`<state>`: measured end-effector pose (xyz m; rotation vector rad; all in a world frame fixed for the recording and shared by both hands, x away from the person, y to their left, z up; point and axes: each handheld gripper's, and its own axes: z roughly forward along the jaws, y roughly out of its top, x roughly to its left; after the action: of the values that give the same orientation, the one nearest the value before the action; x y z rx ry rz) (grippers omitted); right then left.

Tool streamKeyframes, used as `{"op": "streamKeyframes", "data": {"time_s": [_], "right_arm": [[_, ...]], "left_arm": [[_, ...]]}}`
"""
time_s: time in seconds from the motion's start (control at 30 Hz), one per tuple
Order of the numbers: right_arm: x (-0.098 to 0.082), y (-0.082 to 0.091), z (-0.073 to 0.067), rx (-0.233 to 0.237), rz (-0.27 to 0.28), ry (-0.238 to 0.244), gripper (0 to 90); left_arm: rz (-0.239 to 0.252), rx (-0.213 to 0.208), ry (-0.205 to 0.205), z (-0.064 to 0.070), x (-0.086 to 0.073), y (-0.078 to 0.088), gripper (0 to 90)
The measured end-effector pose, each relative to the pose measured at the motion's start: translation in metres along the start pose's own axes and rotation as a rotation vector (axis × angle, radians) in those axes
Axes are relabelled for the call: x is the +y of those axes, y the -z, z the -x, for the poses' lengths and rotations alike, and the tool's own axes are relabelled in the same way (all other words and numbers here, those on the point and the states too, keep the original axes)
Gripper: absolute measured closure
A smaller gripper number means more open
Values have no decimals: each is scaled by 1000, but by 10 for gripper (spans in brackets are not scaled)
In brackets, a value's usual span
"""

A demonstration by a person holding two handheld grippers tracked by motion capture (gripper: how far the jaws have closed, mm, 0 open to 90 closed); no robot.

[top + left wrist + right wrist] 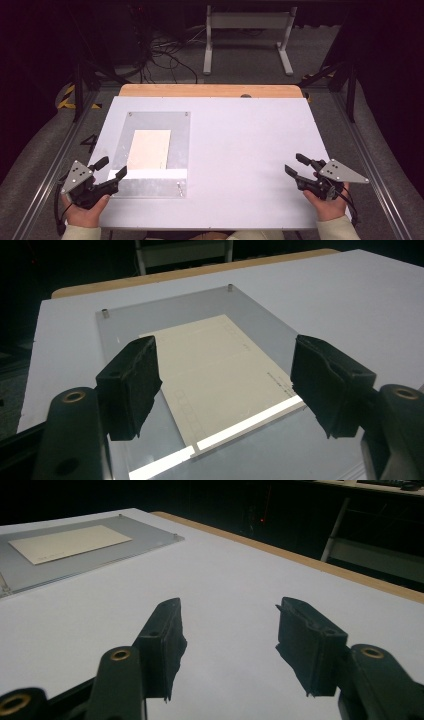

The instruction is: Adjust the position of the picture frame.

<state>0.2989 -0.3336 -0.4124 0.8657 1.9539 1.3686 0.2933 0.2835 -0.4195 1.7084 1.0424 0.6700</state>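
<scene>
A grey metal plate (180, 127) lies on the left half of the white table, with a cream card (149, 149) resting on it. My left gripper (111, 168) hovers at the plate's near left corner, jaws wide open and empty. In the left gripper view the card (220, 370) and plate (270, 330) lie just ahead between the black pads (132, 382). My right gripper (295, 165) is held near the table's right front, open with nothing between its jaws. In the right gripper view the plate (150, 540) and the card (70, 542) lie far off at the upper left.
The white board (240, 150) covers a wooden tabletop whose far edge (210, 90) shows. A small screw (178, 186) stands at the plate's near right corner. Beyond the table are a white frame stand (247, 40) and floor cables (165, 55). Metal rails run along both sides.
</scene>
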Motion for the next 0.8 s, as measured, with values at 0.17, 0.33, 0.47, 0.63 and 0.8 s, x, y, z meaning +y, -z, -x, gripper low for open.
{"op": "streamKeyframes", "data": {"time_s": [0.17, 0.33, 0.47, 0.63, 0.8], "right_arm": [[3, -4, -2, 11, -6, 8, 408], [5, -9, -5, 27, -15, 26, 400], [7, -10, -6, 37, -14, 25, 395], [8, -10, -7, 36, -8, 30, 393], [7, -7, -5, 28, -2, 28, 386]], "left_arm": [[-1, 1, 2, 0, 0, -1, 282], [-1, 5, -6, 0, 2, -4, 282], [-9, 3, -8, 0, 0, -5, 282], [1, -13, -10, 0, 0, -5, 280], [24, -38, -21, 1, 1, -7, 266]]}}
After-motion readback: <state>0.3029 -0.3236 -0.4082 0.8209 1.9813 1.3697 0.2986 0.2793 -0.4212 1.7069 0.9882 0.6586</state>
